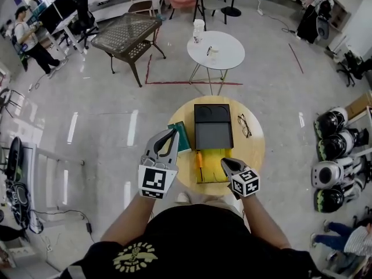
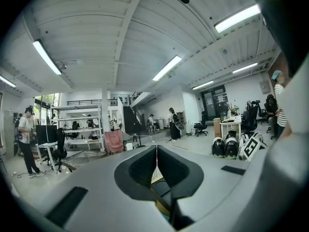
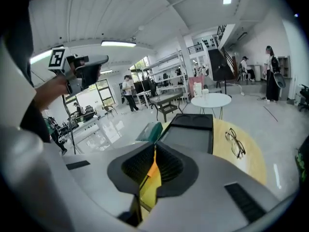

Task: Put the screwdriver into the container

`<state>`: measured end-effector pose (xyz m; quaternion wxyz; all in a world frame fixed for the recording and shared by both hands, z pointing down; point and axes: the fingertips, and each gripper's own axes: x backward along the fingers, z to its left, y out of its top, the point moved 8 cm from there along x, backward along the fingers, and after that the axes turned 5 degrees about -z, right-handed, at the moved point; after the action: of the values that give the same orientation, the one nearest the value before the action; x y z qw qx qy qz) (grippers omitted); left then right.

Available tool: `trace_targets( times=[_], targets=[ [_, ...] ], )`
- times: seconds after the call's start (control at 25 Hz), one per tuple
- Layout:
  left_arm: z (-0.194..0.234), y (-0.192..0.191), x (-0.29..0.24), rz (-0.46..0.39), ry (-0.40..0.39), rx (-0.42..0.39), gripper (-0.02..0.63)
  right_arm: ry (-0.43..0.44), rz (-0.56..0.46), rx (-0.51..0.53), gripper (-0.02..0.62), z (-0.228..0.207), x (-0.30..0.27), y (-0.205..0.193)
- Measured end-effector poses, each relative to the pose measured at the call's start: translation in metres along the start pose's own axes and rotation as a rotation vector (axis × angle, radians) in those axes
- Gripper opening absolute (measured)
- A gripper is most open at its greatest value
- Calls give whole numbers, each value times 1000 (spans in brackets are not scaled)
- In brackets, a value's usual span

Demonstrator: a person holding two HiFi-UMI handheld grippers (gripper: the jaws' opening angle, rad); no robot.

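Note:
An orange-handled screwdriver (image 1: 199, 158) lies on the left part of a yellow tray (image 1: 214, 166) at the near side of the round wooden table (image 1: 256, 150). Just beyond the tray stands the black rectangular container (image 1: 213, 133), with nothing in it. My right gripper (image 1: 223, 162) hovers over the tray's right side, jaws together, apart from the screwdriver. In the right gripper view the screwdriver (image 3: 150, 170) shows through the slit of the right gripper (image 3: 155, 148), with the container (image 3: 193, 134) ahead. My left gripper (image 1: 172, 132) is raised at the table's left, shut and holding nothing, its tips (image 2: 156, 149) meeting.
A green book (image 1: 181, 137) lies left of the container and a pair of glasses (image 1: 244, 125) lies to its right. Beyond stand a white round table (image 1: 216, 50) and a mesh-topped table (image 1: 128, 34). Helmets (image 1: 334, 150) line the floor at right. People stand farther off.

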<state>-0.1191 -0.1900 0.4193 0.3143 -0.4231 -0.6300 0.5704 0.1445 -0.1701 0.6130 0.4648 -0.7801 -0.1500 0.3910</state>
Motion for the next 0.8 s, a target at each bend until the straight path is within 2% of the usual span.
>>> trace_targets(
  times=[0.08,0.4,0.68,0.8],
  targets=[
    [-1,2,0,-11,-3,1,20,-3,-46,17,17,6,8,16],
    [-2,6,1,-47,-24,23,20,-12,-183,72,15,28,38,73],
    [-5,10,10,-66,-50,27,18,-37,-280,36,15,43,61,117],
    [-5,13,14,-73,-51,26,20,-50,-315,63,15,51,68,134]
  ],
)
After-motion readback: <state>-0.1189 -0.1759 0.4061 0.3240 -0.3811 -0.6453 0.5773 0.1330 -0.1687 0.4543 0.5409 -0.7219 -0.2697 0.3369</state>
